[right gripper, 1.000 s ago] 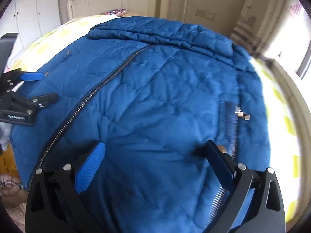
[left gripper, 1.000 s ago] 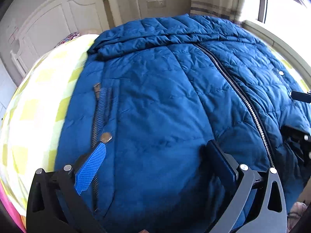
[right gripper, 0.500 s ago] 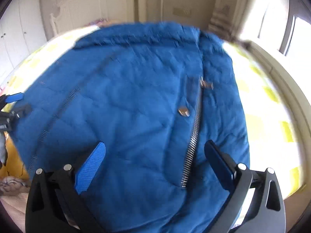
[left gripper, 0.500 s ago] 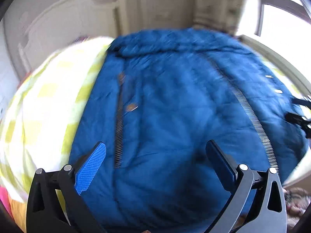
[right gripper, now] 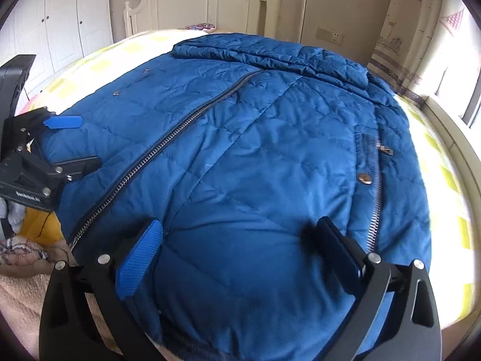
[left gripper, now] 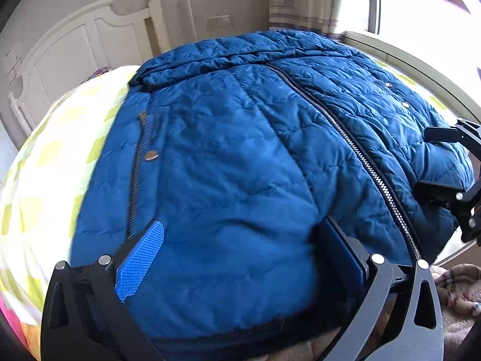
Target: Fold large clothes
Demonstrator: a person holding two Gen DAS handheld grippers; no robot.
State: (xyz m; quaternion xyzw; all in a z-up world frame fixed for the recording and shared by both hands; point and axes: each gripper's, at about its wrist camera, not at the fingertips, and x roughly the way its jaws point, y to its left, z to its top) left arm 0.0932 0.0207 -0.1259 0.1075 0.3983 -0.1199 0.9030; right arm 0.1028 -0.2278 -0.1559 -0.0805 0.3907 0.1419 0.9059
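Two grippers hang over the hem end of the blue padded jacket [left gripper: 240,156], which lies front-up and zipped on the bed [left gripper: 45,162], its collar toward the headboard [right gripper: 192,9]. Your left gripper [left gripper: 243,255] has its jaws spread wide with nothing between them, over the panel beside the left pocket zip [left gripper: 136,174]; your right gripper [right gripper: 240,249] is likewise released and empty, above the panel between the centre zip [right gripper: 168,141] and the right pocket zip [right gripper: 375,207].

The step in hand looks like taking the bottom hem for a first fold. Bring each gripper down to the hem edge nearest you, one on either side of the centre zip, and bite through the full thickness of padding, not just the slippery outer shell. Keep off the metal snaps [right gripper: 364,178] and zip teeth, since the pads would likely skid there. Lift both sides together and evenly, or the bulky fill will probably twist and leave the fold crooked.
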